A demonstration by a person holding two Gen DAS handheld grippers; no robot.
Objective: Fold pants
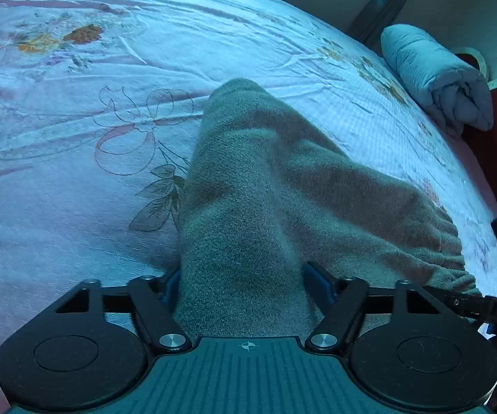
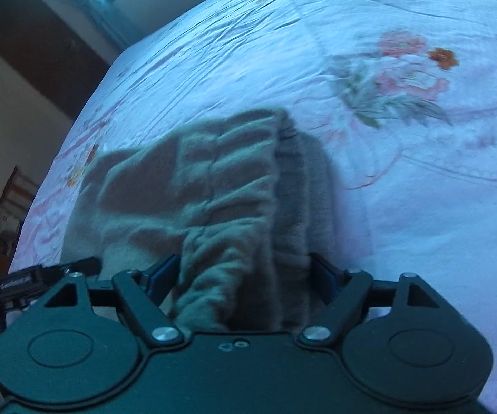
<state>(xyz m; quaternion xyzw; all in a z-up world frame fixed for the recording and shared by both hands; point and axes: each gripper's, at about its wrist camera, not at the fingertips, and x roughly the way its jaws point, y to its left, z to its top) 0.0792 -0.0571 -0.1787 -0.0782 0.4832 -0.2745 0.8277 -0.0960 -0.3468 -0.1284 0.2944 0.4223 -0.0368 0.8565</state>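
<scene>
Left wrist view: my left gripper point(image 1: 245, 272) has grey pants point(image 1: 265, 189) bunched between spread jaws; grip unclear. My right gripper point(image 2: 245, 269) likewise, at the waistband. Pants lie mid-bed point(image 1: 58, 189).

pants point(image 1: 248, 186): on bed point(image 1: 58, 189), centre, between left gripper point(image 1: 243, 276) jaws | rolled blanket point(image 1: 435, 76): bed edge, 2 o'clock of pants
</scene>
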